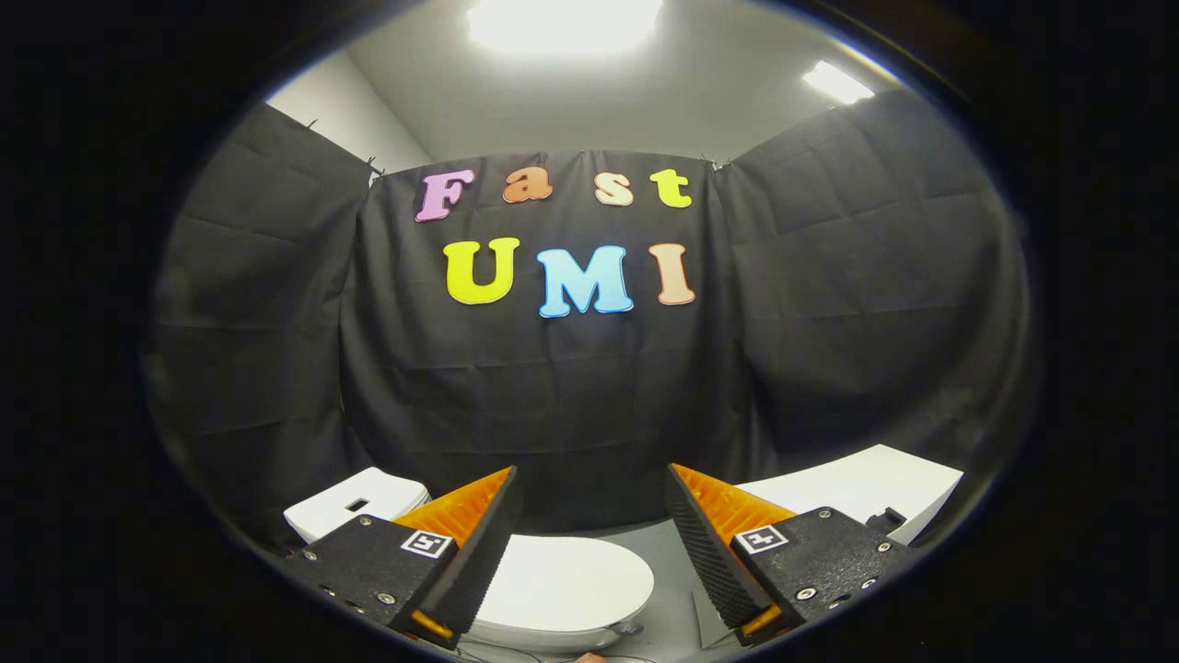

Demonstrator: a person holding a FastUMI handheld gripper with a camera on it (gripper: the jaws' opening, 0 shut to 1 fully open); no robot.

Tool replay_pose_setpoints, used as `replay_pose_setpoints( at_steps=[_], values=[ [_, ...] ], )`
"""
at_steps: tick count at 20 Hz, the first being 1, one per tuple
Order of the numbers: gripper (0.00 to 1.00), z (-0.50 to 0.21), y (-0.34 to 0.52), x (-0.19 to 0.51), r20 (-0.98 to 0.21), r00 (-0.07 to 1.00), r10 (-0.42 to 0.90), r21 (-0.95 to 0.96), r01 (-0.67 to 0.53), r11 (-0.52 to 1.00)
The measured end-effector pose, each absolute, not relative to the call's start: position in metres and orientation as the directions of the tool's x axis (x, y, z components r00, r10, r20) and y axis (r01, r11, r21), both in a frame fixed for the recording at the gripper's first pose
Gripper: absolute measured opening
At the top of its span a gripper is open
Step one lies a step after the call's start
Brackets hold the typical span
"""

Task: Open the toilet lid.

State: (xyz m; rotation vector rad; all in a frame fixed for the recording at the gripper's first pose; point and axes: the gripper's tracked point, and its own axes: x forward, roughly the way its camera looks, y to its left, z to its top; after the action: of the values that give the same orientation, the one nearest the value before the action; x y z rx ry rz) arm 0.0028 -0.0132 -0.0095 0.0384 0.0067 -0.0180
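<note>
A white toilet stands low ahead, its lid [566, 582] lying flat and closed over the bowl. The lid's rounded front end points toward the right finger; the white tank [355, 505] sits beyond the left finger [479, 543]. My gripper [589, 539] hangs above the toilet, open, with a wide gap and nothing between the fingers. Part of the lid is hidden behind the left finger. The right finger [709, 543] is over the grey floor beside the bowl.
A white flat-topped fixture [866, 488] stands beyond the right finger, against the black cloth wall [571, 405]. Grey floor [677, 589] lies between it and the toilet. The cloth wall closes in the booth on three sides.
</note>
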Motion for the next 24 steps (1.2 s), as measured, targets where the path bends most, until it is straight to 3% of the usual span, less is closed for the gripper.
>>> replay_pose_setpoints(
  at_steps=[8,12,17,24],
  values=[
    [0.96,-0.028,-0.022,0.009,-0.034,0.998,-0.052,0.041,0.053,0.998],
    [0.96,-0.051,-0.037,0.013,-0.09,0.988,-0.126,0.032,0.129,0.991],
    [0.95,-0.067,-0.03,0.02,-0.096,0.992,-0.086,0.139,0.098,0.985],
    [0.96,-0.133,-0.043,0.029,-0.219,0.97,-0.103,0.161,0.14,0.977]
  ],
)
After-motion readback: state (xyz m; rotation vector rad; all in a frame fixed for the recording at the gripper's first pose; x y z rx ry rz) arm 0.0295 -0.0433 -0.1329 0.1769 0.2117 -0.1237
